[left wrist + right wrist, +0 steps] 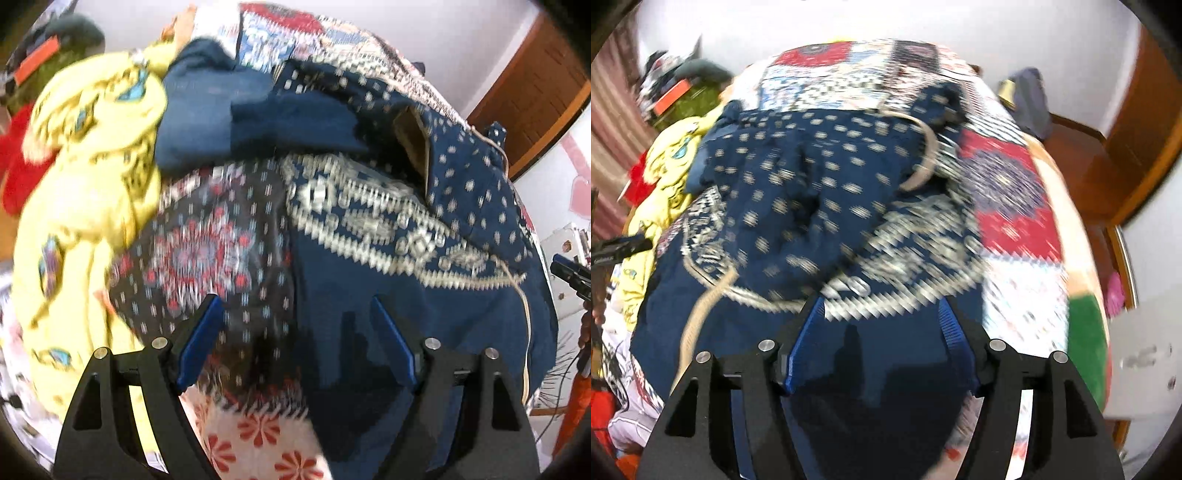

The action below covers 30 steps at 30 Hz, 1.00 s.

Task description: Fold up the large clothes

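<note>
A large navy garment (388,266) with white dots and a cream patterned band lies crumpled on a patchwork bedspread (207,251). It also shows in the right wrist view (812,192), with a beige trim loop near its top. My left gripper (295,306) is open, its blue pads (199,336) above the garment's left edge and the bedspread. My right gripper (882,306) is open, its blue pads (807,343) over the garment's plain navy near part. Neither holds cloth. Both views are motion-blurred.
A yellow patterned garment (85,192) and a plain blue cloth (229,110) lie left of the navy one. Red cloth (18,162) lies beyond. The patchwork bedspread (1015,206) extends right. A wooden door (1137,140) stands at the right.
</note>
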Tool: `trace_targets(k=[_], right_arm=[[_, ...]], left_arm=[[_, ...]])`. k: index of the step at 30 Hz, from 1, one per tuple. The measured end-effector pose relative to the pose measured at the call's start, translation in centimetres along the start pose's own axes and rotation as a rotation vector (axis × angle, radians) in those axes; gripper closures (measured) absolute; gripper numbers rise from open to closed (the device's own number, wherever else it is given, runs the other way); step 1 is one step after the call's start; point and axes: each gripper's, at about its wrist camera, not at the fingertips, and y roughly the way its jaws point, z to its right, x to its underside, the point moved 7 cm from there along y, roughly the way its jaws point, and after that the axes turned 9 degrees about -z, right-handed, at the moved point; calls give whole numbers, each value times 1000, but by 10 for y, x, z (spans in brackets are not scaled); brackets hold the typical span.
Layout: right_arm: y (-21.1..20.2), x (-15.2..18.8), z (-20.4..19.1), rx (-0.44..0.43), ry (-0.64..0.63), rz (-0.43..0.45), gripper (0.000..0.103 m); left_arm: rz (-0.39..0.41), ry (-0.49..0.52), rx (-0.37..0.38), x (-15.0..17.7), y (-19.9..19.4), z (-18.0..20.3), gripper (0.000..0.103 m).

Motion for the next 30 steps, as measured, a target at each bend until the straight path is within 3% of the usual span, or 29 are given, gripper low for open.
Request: trace_targets(k=[6, 8, 13, 14, 16, 18, 19, 20, 24, 30], right_arm=[[12, 29, 22, -70, 137, -48, 43], [19, 34, 20, -94, 157, -68, 43], [20, 37, 12, -154, 162, -31, 41], [20, 37, 11, -169, 168, -26, 41], [22, 36, 7, -223, 189, -14, 43], [24, 32, 2, -247, 182, -20, 61], [25, 28, -3, -251, 164, -35, 83], [26, 25, -5, -251, 154, -40, 92], [12, 4, -16, -243, 103, 10, 93], [-41, -45, -28, -219, 19, 185, 94]], left_arm=[[-79, -10, 104, 35, 20, 4, 22], [-101, -13, 142, 45, 28, 10, 27], [-96, -15, 229, 56, 32, 24, 62], [-91, -14, 229, 56, 32, 25, 64], [-76, 10, 203, 55, 28, 30, 84], [-59, 28, 170, 52, 22, 33, 91], [-45, 31, 173, 48, 17, 34, 93], [-26, 37, 174, 45, 11, 37, 93], [78, 74, 153, 23, -18, 45, 94], [269, 104, 128, -36, -81, 52, 95]])
